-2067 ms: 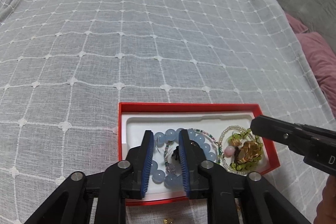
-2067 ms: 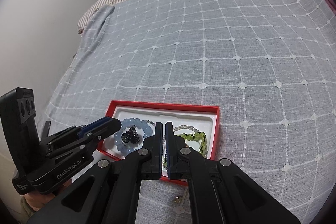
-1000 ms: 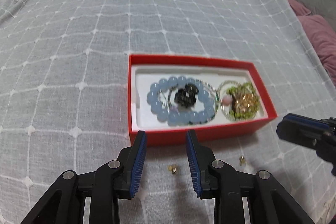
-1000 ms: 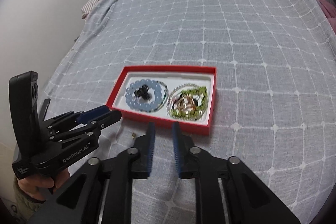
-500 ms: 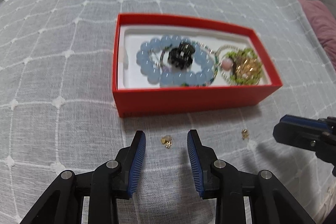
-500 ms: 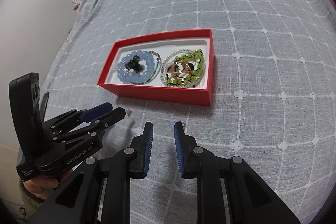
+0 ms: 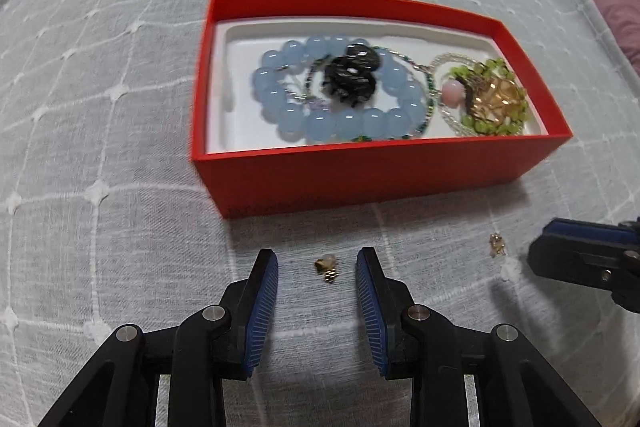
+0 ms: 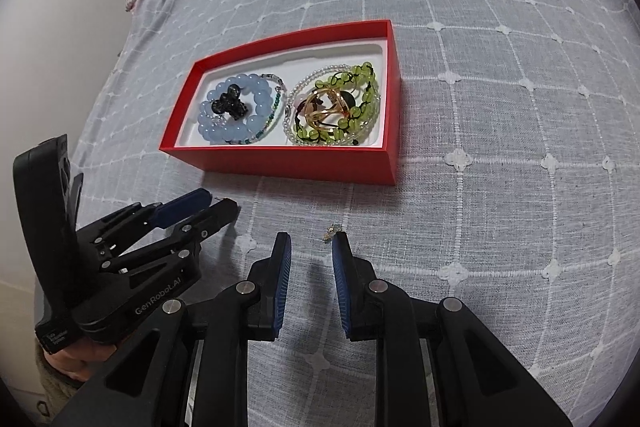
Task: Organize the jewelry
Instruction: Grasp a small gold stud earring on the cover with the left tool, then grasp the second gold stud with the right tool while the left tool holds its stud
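A red box (image 7: 400, 171) (image 8: 280, 163) with a white liner lies on the grey checked bedspread. Inside are a blue bead bracelet (image 7: 332, 125) (image 8: 224, 131), a black clip (image 7: 350, 75) (image 8: 230, 103), green beads (image 7: 490, 123) (image 8: 360, 83) and a gold piece (image 7: 496, 101). A small gold earring (image 7: 326, 267) lies on the cloth between the tips of my left gripper (image 7: 316, 259), which is open and not touching it. A second small earring (image 7: 497, 244) (image 8: 332, 231) lies just ahead of the right fingertip of my right gripper (image 8: 310, 239), open with nothing between the pads.
The bedspread (image 8: 500, 147) stretches around the box on all sides. A pink pillow (image 7: 616, 7) lies at the right edge in the left wrist view. A white wall (image 8: 60, 27) runs along the bed's left side. A person's hand (image 8: 76, 359) holds the left gripper.
Both grippers have sunk toward the cloth and tipped down. The box has slid up in both views, and the two earrings in front of it now sit by the fingertips.
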Demonstrator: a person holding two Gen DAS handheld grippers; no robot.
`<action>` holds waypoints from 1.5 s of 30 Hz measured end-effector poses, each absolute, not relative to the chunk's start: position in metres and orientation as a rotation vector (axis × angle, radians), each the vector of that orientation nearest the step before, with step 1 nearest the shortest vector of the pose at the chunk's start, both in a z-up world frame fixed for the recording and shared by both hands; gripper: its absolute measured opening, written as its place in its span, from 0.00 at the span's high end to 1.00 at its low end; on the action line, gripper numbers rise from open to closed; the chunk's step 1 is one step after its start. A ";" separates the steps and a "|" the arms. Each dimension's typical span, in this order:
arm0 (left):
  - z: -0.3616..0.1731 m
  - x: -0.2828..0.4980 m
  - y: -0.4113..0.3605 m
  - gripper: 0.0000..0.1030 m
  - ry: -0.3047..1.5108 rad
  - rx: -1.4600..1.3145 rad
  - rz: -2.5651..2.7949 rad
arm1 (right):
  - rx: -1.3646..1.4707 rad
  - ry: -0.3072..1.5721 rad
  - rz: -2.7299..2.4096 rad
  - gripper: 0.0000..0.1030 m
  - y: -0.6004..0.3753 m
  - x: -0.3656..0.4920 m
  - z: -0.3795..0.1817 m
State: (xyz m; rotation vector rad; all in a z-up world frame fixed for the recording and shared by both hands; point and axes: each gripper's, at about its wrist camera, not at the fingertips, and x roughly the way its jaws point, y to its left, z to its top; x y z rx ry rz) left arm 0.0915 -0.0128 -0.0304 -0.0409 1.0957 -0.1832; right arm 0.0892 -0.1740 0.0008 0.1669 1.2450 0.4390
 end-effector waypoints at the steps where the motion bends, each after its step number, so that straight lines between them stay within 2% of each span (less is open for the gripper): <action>1: -0.030 0.092 -0.013 0.66 1.094 -0.037 -0.184 | 0.168 1.246 0.436 0.78 -0.175 0.090 0.000; 7: -0.032 0.096 -0.017 0.70 1.084 -0.003 -0.169 | 0.166 1.251 0.428 0.78 -0.175 0.091 -0.003; 16: -0.033 0.101 -0.017 0.96 1.071 0.003 -0.146 | 0.144 1.252 0.420 0.78 -0.169 0.089 -0.005; 45: -0.015 0.089 -0.006 0.97 1.043 -0.044 -0.157 | 0.065 1.254 0.376 0.78 -0.156 0.096 -0.022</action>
